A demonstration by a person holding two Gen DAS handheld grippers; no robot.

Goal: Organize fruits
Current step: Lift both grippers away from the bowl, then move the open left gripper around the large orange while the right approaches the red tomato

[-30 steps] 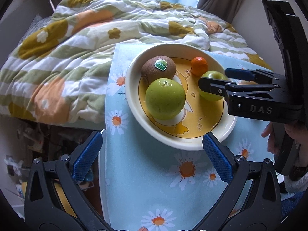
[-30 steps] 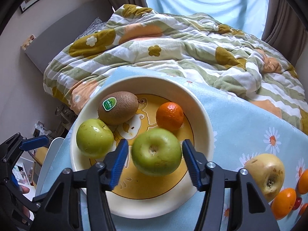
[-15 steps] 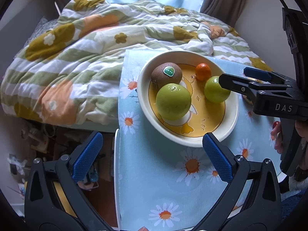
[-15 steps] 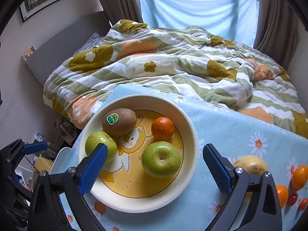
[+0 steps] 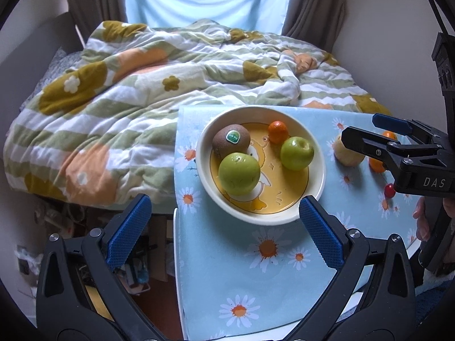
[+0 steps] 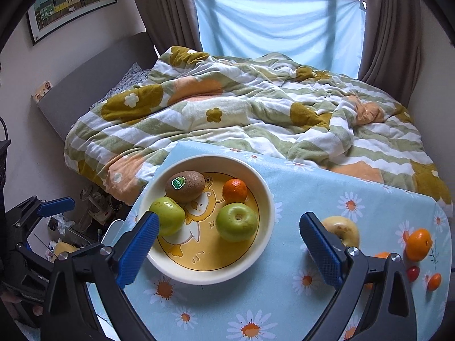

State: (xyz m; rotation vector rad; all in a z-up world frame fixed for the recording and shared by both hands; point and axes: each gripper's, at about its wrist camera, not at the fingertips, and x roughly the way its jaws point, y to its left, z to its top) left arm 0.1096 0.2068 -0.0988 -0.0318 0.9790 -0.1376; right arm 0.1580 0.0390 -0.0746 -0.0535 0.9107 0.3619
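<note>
While empty, both claws (image 5: pixel 223 228) (image 6: pixel 229 244) downward-tilted

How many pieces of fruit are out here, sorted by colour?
Green: 2, one apple and another apple, both in the bowl
Brown: 1, the kiwi
Yellow: 1, the pale apple on the cloth
Orange: 4, one in the bowl, three on the cloth
Red: 1, a cherry tomato
Total: 9
</note>
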